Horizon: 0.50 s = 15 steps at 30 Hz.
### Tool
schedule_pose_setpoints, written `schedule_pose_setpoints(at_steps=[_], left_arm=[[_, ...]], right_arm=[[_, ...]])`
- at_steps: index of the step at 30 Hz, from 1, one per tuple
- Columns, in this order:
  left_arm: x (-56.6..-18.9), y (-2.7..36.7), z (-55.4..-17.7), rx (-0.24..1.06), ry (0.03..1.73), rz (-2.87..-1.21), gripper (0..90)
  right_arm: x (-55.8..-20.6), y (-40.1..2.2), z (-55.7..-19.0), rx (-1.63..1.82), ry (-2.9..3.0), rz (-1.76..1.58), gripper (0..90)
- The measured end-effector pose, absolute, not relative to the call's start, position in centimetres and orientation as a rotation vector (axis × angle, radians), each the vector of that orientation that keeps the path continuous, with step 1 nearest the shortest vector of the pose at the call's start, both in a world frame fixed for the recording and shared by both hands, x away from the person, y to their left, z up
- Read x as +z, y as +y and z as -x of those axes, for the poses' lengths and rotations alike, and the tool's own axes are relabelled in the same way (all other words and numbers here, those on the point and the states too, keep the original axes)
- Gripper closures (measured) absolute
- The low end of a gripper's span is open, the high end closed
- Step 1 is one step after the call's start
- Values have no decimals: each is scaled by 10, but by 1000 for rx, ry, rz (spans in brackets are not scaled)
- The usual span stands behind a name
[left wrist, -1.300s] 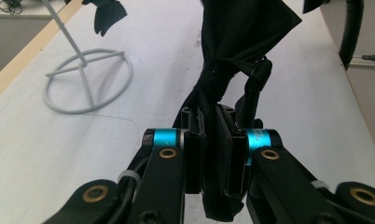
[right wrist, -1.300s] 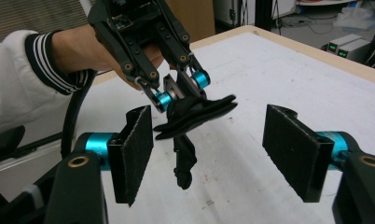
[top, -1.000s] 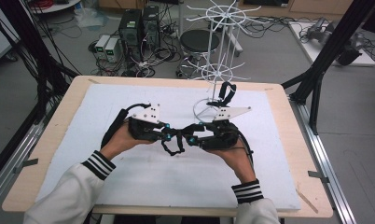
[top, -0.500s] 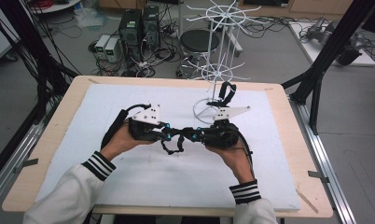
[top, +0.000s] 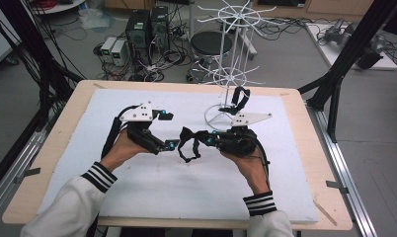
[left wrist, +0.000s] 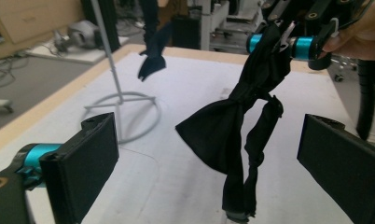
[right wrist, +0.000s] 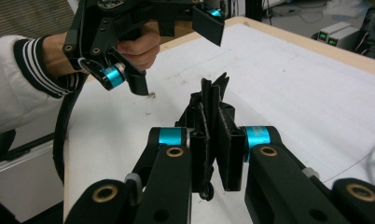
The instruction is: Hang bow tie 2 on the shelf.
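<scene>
Bow tie (top: 189,143) hangs above the white mat (top: 152,182) in the high view, clamped by the right gripper (top: 212,138); the left gripper view shows the left gripper (left wrist: 209,163) with jaws just opened apart around it; the right gripper view shows pads pinching its fabric, so hanging it on the wire stand (top: 234,74) likely comes next.

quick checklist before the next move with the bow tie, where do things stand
1. Right tongs shut on the bow tie: ok.
2. Left tongs off the fabric, jaws just opened wide: ok.
3. Bow tie hanging free above the white mat: ok.
4. White rack upright, its ring foot on the mat: ok.
5. Free rack arm for hanging: cannot tell.
6. Second bow tie secure on rack: cannot tell.
</scene>
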<state>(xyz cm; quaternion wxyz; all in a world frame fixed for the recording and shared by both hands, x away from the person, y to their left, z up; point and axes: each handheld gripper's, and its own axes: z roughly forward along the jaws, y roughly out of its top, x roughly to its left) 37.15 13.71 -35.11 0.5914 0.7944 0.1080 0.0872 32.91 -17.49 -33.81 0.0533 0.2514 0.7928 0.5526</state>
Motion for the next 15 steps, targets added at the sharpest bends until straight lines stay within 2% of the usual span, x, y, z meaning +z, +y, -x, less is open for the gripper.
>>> schedule_pose_setpoints(at_steps=[15], left_arm=[[-361, 159, -366, 252, 297, -1764, 58]], right_arm=[[-330, -183, -326, 1778, 2229, -710, 851]])
